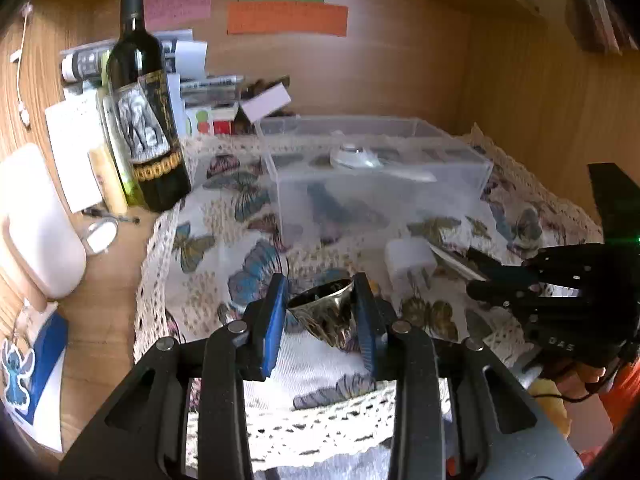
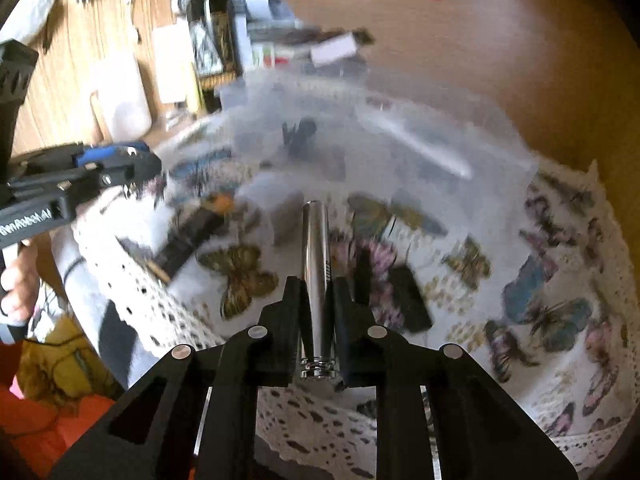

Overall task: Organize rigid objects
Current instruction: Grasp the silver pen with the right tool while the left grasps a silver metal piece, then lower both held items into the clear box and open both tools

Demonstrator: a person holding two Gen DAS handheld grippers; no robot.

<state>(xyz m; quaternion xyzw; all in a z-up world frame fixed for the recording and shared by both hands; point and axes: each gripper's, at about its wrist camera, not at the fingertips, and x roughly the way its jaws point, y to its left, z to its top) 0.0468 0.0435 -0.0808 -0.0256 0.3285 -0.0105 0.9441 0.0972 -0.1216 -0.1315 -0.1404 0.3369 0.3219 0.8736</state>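
Note:
My left gripper (image 1: 320, 292) is shut on a dark metal ring (image 1: 324, 312), held just above the butterfly cloth (image 1: 224, 256). My right gripper (image 2: 316, 292) is shut on a silver metal cylinder (image 2: 316, 248) that points forward toward a clear plastic box (image 2: 360, 120). In the left wrist view the box (image 1: 380, 184) stands ahead with a small white round thing (image 1: 352, 154) inside. The right gripper (image 1: 480, 276) shows there at the right edge; the left gripper (image 2: 136, 164) shows at the left of the right wrist view. A white charger plug (image 1: 408, 260) lies on the cloth.
A dark wine bottle (image 1: 146, 112) stands at the back left among papers and boxes. A white container (image 1: 36, 220) sits on the wooden desk at left. Dark flat objects (image 2: 408, 300) lie on the cloth. Wooden walls close the back and right.

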